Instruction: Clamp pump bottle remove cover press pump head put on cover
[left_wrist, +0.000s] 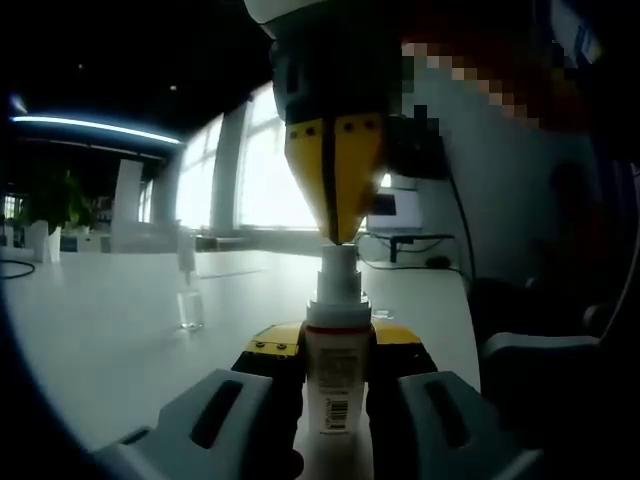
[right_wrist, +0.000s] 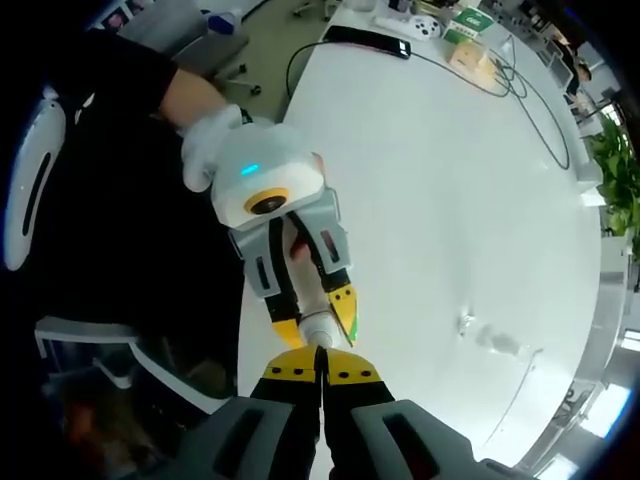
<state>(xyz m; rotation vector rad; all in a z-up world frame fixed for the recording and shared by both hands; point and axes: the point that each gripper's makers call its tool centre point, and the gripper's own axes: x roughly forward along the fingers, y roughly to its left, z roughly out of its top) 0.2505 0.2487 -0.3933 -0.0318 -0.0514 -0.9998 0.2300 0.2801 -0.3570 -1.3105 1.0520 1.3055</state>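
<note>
A white pump bottle (left_wrist: 338, 375) with a printed label stands upright between the jaws of my left gripper (left_wrist: 338, 342), which is shut on its body. From above, my right gripper (left_wrist: 338, 232) comes down with its yellow tips shut together, and they touch the top of the pump head (left_wrist: 338, 262). In the right gripper view, my right gripper (right_wrist: 320, 372) points down at the pump head (right_wrist: 318, 332), with the left gripper (right_wrist: 317, 320) around the bottle below it. The clear cover (left_wrist: 189, 308) rests on the white table, apart from the bottle, to its left (right_wrist: 470, 324).
The white table (right_wrist: 450, 180) stretches far; cables and small boxes (right_wrist: 465, 25) lie at its far end. A gloved hand (right_wrist: 205, 150) holds the left gripper. A chair (right_wrist: 100, 350) stands by the table edge, a plant (right_wrist: 615, 170) beyond it. A monitor (left_wrist: 395, 210) sits behind.
</note>
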